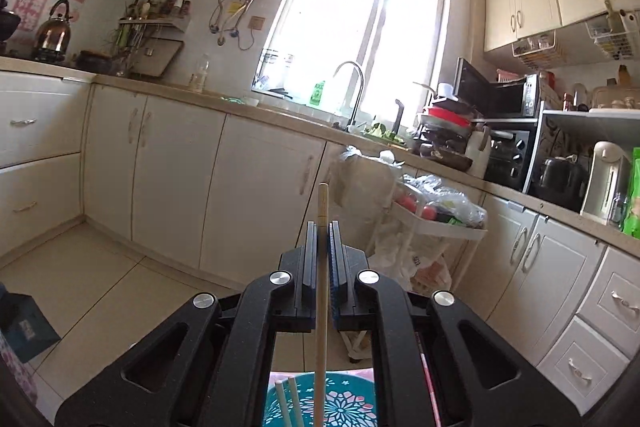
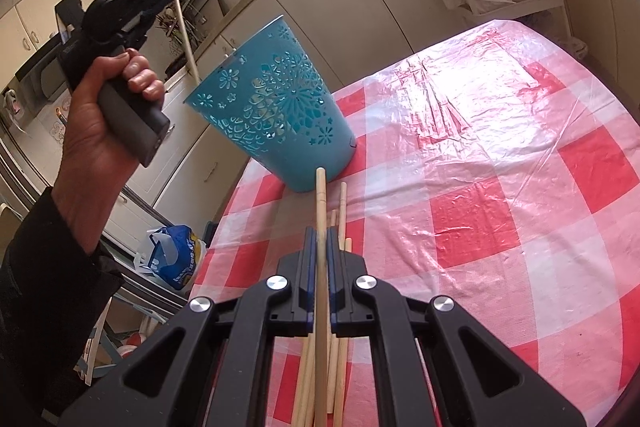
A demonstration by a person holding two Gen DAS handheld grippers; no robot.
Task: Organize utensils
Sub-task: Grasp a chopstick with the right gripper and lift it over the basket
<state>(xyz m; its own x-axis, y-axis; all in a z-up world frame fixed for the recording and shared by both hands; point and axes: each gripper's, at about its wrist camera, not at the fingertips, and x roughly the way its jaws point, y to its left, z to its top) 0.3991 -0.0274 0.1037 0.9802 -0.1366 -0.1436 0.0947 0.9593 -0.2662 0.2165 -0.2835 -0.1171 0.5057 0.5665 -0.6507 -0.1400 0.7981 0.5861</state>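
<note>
1. Chopsticks are the things at hand; one chopstick point(image 1: 321, 267) is clamped between the two fingers of the left claw point(image 1: 322, 227), its tip poking out past the fingertips and its lower length running down toward the blue bucket point(image 1: 340, 403) seen below.
2. Two more sticks point(image 1: 289, 403) show inside that bucket's mouth in the left wrist view, leaning side by side.
3. A second single chopstick point(image 2: 321, 267) is clamped in the right claw point(image 2: 320, 233); its tip points toward the base of the bucket without touching it, as far as the view shows.
4. Beneath the right claw a loose bundle of chopsticks point(image 2: 342, 215) lies on the counter point(image 2: 500, 187); at least four ends show beside the held one, but an exact count cannot be made because the claw covers most of them.
5. One bucket stands on the counter, near its far edge; it is turquoise with cut-out flower patterns, wider at the rim than at the base; fisheye bending makes it look tilted.
6. From the right wrist view the left hand point(image 2: 108, 115) grips the black handle of its tool, raised above and beside the bucket's rim; its stick slants down and meets the rim, the lower end hidden behind it.
7. A red-and-white checked cloth under clear plastic covers the counter.
</note>
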